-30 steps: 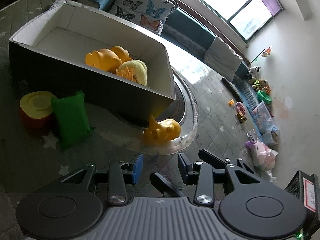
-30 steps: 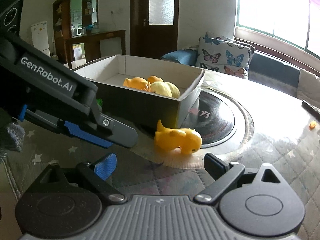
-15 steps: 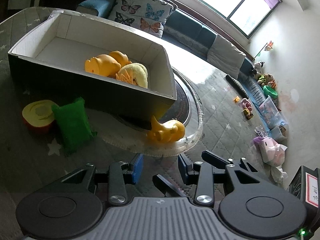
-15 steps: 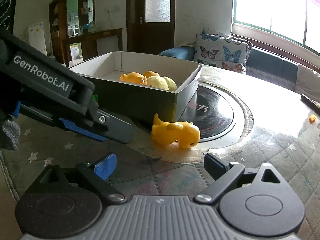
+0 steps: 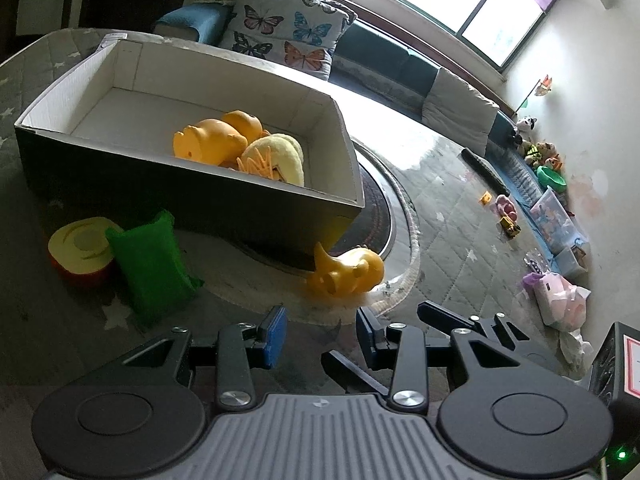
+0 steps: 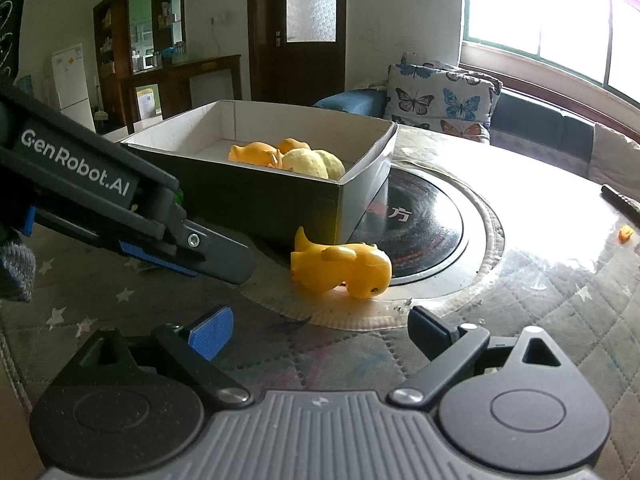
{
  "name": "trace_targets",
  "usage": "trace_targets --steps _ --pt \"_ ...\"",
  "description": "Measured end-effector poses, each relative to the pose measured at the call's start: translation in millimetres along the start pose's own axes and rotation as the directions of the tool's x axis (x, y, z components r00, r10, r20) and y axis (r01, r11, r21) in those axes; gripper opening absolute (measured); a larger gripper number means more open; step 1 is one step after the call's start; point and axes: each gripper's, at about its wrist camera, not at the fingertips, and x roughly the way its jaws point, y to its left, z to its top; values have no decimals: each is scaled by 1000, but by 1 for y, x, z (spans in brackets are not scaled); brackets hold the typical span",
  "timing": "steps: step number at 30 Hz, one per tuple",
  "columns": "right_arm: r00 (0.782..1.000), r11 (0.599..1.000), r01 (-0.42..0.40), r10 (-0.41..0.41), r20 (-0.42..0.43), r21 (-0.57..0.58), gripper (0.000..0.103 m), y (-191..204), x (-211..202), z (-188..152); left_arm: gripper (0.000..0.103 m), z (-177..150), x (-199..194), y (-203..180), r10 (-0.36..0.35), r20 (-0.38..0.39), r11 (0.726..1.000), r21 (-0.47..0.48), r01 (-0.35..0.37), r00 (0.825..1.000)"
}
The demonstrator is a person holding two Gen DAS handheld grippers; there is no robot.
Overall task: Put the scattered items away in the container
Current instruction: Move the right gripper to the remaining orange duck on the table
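A dark cardboard box (image 5: 200, 200) with a white inside holds orange toys (image 5: 210, 142) and a yellow plush (image 5: 280, 158); it also shows in the right wrist view (image 6: 280, 200). A yellow rubber duck (image 5: 346, 274) lies on its side on the table just outside the box's corner, also in the right wrist view (image 6: 342, 268). A green sponge (image 5: 150, 262) and a red-and-yellow toy (image 5: 82, 250) lie left of it. My left gripper (image 5: 320, 338) is open and empty, short of the duck. My right gripper (image 6: 320, 330) is open and empty, facing the duck.
A round black turntable (image 6: 420, 224) with a glass rim sits in the table's middle. A small orange piece (image 6: 625, 234) and a dark remote (image 5: 484, 170) lie far right. A sofa with butterfly cushions (image 5: 288, 42) stands behind. Toys and bags (image 5: 556, 236) litter the floor.
Both grippers have drawn slightly closer to the duck, and the left view has lifted and tilted a little. The jaws stay open. No object has moved.
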Motion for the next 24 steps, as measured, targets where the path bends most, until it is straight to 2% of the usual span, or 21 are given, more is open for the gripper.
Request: trace_targets --steps 14,24 --pt "1000 1000 -11 11 0 5 96 -6 15 9 41 19 11 5 -12 26 999 -31 13 1000" --pt "1000 1000 -22 22 -6 19 94 -12 30 15 41 27 26 7 -40 12 998 -58 41 999"
